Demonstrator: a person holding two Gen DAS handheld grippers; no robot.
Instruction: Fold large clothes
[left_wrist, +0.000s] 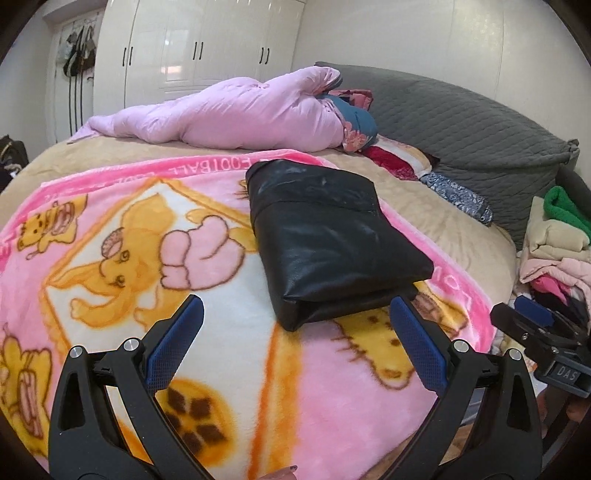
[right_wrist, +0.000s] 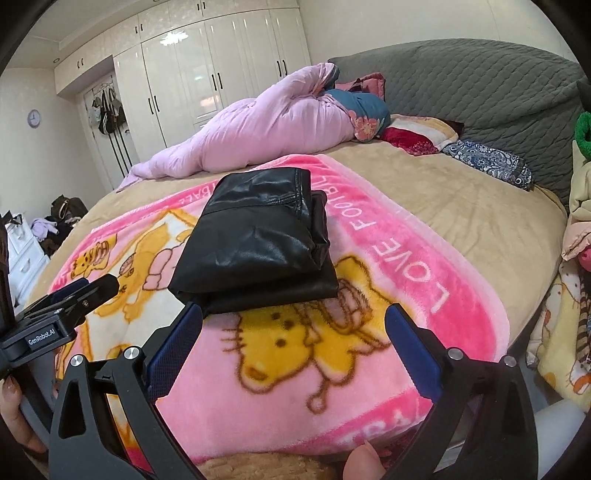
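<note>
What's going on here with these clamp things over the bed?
A person holds a two-finger gripper in each hand to fold clothes. The black leather-look garment lies folded into a compact bundle on the pink cartoon blanket. The left gripper and right gripper are both open, holding nothing, just short of the bundle.

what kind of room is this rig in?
A home bedroom, most likely: a bed with a grey quilted headboard, white wardrobe doors along the wall, and a rolled pink duvet on the mattress.

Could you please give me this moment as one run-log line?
black leather garment: folded, on pink blanket | left gripper: open, empty | right gripper: open, empty | neither touching garment
</note>
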